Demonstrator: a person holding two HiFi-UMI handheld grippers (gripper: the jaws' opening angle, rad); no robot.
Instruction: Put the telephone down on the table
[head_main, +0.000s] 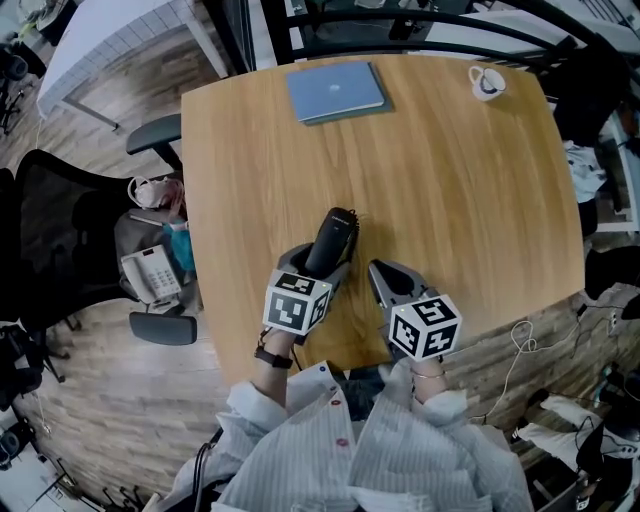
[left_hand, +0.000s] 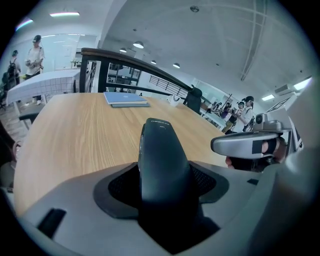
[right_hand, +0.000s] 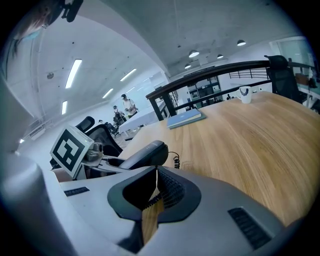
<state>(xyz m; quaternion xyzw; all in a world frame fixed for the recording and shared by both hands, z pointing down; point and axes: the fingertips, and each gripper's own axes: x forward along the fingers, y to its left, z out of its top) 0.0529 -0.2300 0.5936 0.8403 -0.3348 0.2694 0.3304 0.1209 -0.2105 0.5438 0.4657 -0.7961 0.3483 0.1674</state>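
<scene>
The wooden counter (head_main: 450, 200) fills most of the head view. Its corners are rounded, and bare wood runs broadly across its middle and right side. Off the counter's left edge stands a black office chair (head_main: 60, 230), its armrests near that edge. On the chair's seat lies a pale telephone base (head_main: 150, 272). Toward the counter's far edge we see a closed blue laptop (head_main: 335, 90), lying flat and well inside the rim.

Over the counter's near edge, both tongs reach in side by side. The left tongs (head_main: 322, 265) are clamped on the black handset (head_main: 332, 238), which juts past them toward the counter's middle. The handset is tilted, and in the right gripper view its far end appears lifted off the wood; we cannot tell whether any part touches. The right tongs (head_main: 383, 278) sit just right of the handset, apart from it, closed together on nothing, with only a thin slit between them.

A white mug (head_main: 487, 82) stands at the counter's far right corner, near the rim. A coiled cord (right_hand: 176, 161) hangs by the handset's far end.
</scene>
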